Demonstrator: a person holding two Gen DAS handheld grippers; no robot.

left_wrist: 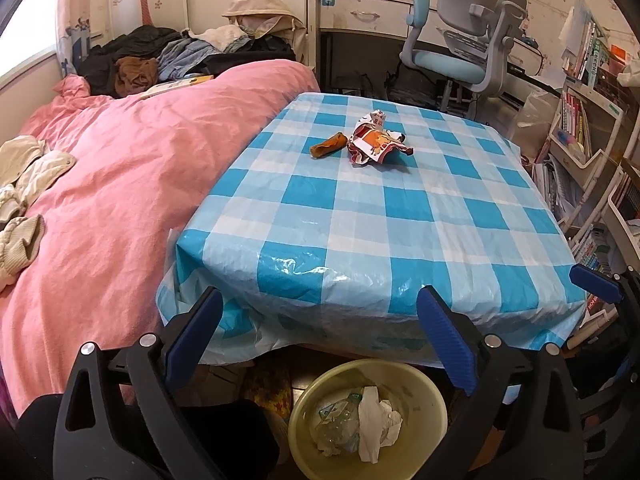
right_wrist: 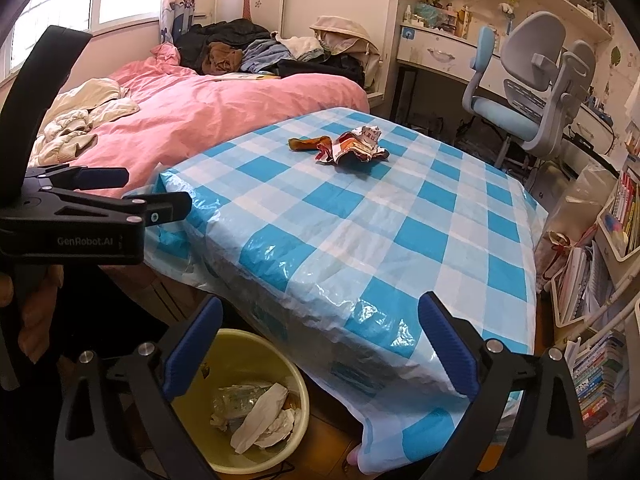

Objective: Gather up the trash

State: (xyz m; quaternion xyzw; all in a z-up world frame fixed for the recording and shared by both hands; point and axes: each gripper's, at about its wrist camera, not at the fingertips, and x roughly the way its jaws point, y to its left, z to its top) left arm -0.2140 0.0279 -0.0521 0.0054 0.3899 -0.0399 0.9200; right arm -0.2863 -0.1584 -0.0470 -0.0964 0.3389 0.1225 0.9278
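A crumpled red and white wrapper [left_wrist: 374,142] [right_wrist: 356,146] and a brown peel-like scrap [left_wrist: 328,145] [right_wrist: 308,143] lie at the far middle of the table with the blue checked cloth [left_wrist: 360,232] [right_wrist: 380,240]. A yellow-green bin [left_wrist: 368,412] [right_wrist: 240,400] with tissue and clear plastic stands on the floor under the near edge. My left gripper [left_wrist: 320,312] is open and empty above the bin; it also shows in the right wrist view [right_wrist: 152,196]. My right gripper [right_wrist: 320,316] is open and empty at the table's near corner.
A bed with a pink duvet [left_wrist: 120,184] and piled clothes [left_wrist: 160,56] lies to the left of the table. A blue and grey desk chair [left_wrist: 460,40] stands behind it. Shelves of books [left_wrist: 592,184] line the right side.
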